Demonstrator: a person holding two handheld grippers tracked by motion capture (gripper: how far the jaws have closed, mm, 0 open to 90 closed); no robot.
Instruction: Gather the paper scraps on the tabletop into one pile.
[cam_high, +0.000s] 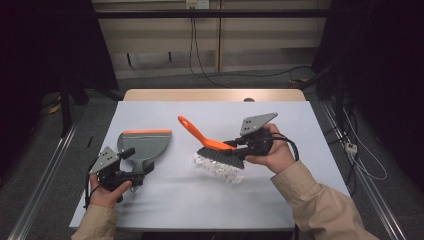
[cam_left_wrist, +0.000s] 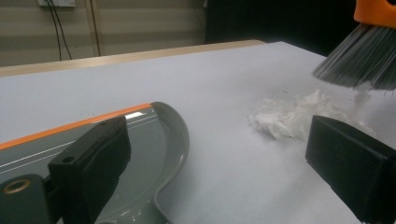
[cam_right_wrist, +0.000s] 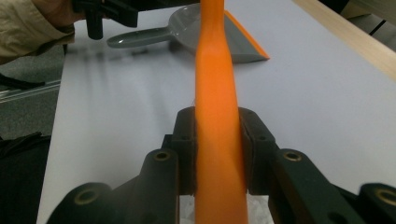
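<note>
Brush (cam_high: 212, 147), orange-handled with grey bristles, sits clamped by its handle in the right tool (cam_high: 239, 144), with the jaws clenched flat against both sides of the handle, as the right gripper view shows at (cam_right_wrist: 217, 140). The handle rises up and to the left in the high view, and the bristle head points down over a pile of white paper scraps (cam_high: 220, 167) on the white desk (cam_high: 200, 200). In the left gripper view the bristles (cam_left_wrist: 362, 58) hang just above the scraps (cam_left_wrist: 299, 116), with one shred reaching up to them.

A grey dustpan (cam_high: 145, 145) with an orange front edge lies flat on the desk to the left of the scraps, well apart from them. Its short handle points towards the person. The left tool (cam_high: 136, 161) rests at this handle with its jaws released: in the left gripper view, one jaw lies over the pan (cam_left_wrist: 154, 154) and the other stands wide apart over bare desk near the scraps.

Each tool is held in one hand, with beige sleeves entering from the near edge.
</note>
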